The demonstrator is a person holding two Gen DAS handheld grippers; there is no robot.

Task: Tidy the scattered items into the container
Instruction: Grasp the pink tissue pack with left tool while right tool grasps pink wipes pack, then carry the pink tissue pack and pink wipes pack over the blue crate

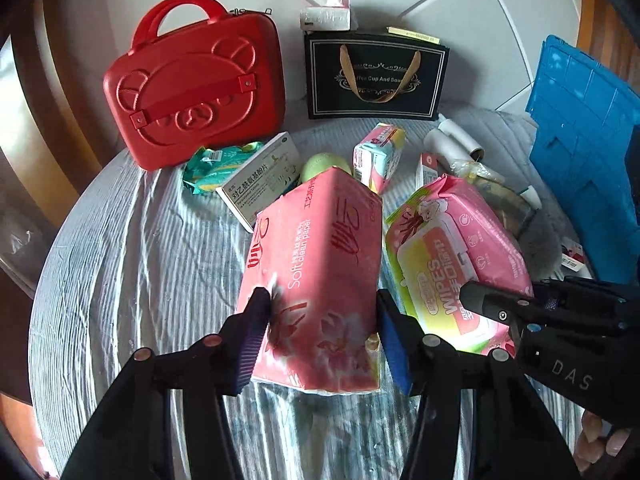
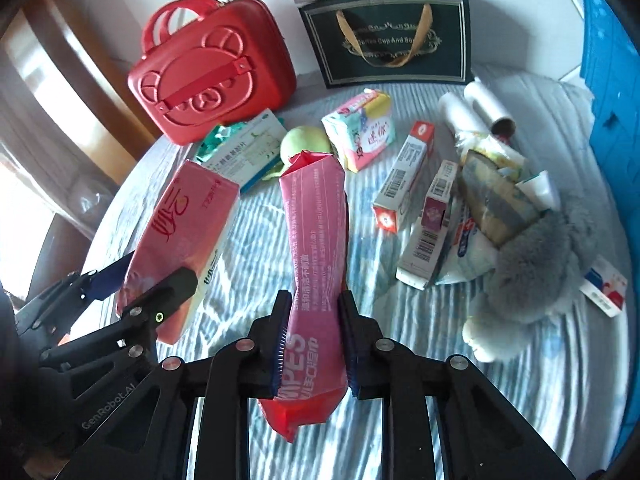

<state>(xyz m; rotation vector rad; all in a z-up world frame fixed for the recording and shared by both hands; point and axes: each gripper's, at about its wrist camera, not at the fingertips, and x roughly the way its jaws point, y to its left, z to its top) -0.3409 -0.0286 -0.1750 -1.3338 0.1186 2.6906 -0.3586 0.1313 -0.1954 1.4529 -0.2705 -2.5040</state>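
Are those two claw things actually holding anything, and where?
Yes. The left gripper clamps the pink tissue pack across its near end; the right gripper pinches the pink wipes pack across its near end.

Two close, downward-tilted wrist views

My left claw (image 1: pixel 320 320) grips a pink tissue pack (image 1: pixel 320 264) printed "Soft clean paper". My right claw (image 2: pixel 314 344) pinches a pink wipes pack (image 2: pixel 316 240) marked "WIPES". The black gift bag (image 1: pixel 376 76) reads "Coffee Cup And Sau…", its end hidden. "DAS" shows on my right claw's body, "GenRobot.AI" on my left claw's. A small pink pack (image 2: pixel 362 132) says "KOTEX".
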